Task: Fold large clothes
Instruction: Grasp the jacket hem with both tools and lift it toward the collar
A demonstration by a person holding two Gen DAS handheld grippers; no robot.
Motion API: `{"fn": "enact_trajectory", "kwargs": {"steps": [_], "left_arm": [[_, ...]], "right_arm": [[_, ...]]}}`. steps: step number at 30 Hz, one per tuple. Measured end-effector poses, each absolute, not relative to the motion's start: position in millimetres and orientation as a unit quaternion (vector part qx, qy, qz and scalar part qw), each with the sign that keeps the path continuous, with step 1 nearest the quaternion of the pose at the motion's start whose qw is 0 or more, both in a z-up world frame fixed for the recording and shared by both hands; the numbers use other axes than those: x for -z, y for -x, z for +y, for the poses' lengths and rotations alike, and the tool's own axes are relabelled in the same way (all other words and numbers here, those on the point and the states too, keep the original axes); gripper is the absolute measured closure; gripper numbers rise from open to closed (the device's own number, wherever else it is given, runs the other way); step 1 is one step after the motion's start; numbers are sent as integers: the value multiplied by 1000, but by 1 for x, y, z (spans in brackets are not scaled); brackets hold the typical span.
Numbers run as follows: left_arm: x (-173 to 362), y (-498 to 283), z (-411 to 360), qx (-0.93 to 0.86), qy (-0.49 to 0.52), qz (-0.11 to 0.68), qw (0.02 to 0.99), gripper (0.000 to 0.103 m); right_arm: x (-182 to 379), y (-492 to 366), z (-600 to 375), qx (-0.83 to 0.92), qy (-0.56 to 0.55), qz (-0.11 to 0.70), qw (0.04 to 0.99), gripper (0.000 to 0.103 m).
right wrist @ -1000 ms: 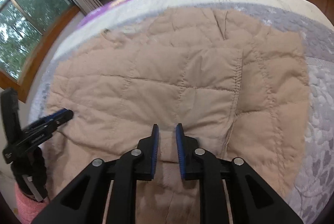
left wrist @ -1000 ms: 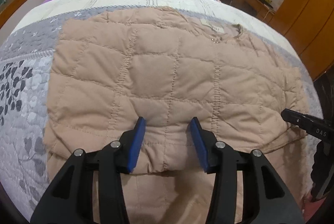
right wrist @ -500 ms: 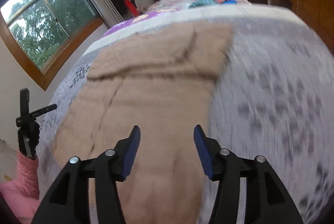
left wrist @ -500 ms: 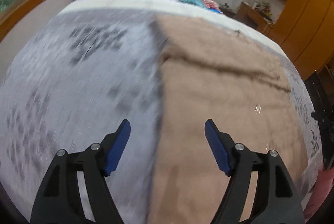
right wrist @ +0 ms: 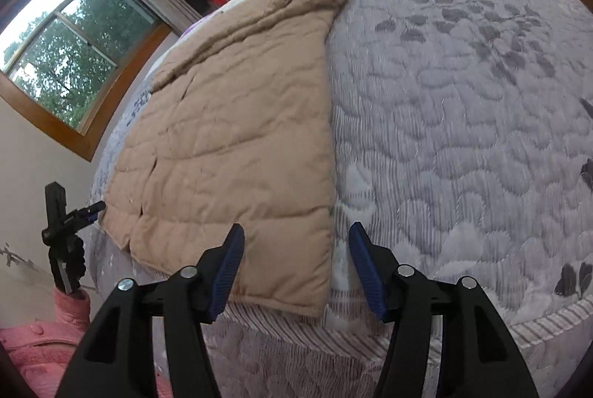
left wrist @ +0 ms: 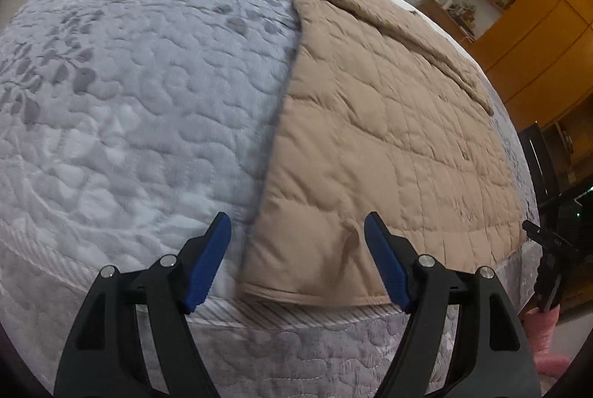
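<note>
Two grippers are hovering over the near edge of a bed, both with jaws spread and nothing between the blue ribbed pads; the right gripper's [right wrist: 296, 266] jaws have just been opening. No brand, label or writing is showing legibly on any surface. Lying flat on the grey bedspread [left wrist: 122, 108], which is stitched in pebble shapes with darker leaf sprigs, is a tan quilted jacket [left wrist: 374, 138], folded into a long puffy rectangle. Its near left corner is sitting between the left gripper's [left wrist: 296, 259] pads in the left wrist view. Its near right corner is sitting between the right gripper's pads in the right wrist view.
</note>
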State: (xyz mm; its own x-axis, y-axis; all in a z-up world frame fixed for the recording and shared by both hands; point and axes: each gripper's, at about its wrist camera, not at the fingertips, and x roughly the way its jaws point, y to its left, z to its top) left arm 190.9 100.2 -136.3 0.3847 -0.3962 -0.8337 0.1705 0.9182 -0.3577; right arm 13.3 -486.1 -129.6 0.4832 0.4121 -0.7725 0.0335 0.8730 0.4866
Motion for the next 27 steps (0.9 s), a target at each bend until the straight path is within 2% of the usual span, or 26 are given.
{"fn": "enact_trajectory", "kwargs": {"steps": [6, 7, 11, 13, 15, 16, 17, 21, 27], "left_arm": [[142, -187, 88, 181, 99, 522, 827, 29], [142, -186, 87, 184, 101, 523, 826, 31], [142, -184, 86, 188, 113, 527, 821, 61], [144, -185, 87, 188, 124, 528, 819, 69], [145, -185, 88, 190, 138, 528, 816, 82], [145, -185, 89, 194, 147, 527, 815, 84], [144, -184, 90, 197, 155, 523, 814, 87], [136, -176, 91, 198, 156, 507, 825, 91], [116, -153, 97, 205, 142, 488, 837, 92]], "right_arm": [[130, -13, -475, -120, -209, 494, 835, 43], [129, -14, -473, -122, -210, 493, 835, 46], [130, -17, -467, -130, -209, 495, 833, 54], [132, -19, -466, -130, -208, 496, 833, 68], [133, -20, -466, -129, -211, 497, 832, 79], [132, -20, -466, -132, -216, 495, 831, 85], [131, -19, -466, -132, -216, 493, 832, 87], [120, -11, -464, -124, -203, 483, 843, 91], [104, 14, -464, -133, -193, 470, 851, 92]]}}
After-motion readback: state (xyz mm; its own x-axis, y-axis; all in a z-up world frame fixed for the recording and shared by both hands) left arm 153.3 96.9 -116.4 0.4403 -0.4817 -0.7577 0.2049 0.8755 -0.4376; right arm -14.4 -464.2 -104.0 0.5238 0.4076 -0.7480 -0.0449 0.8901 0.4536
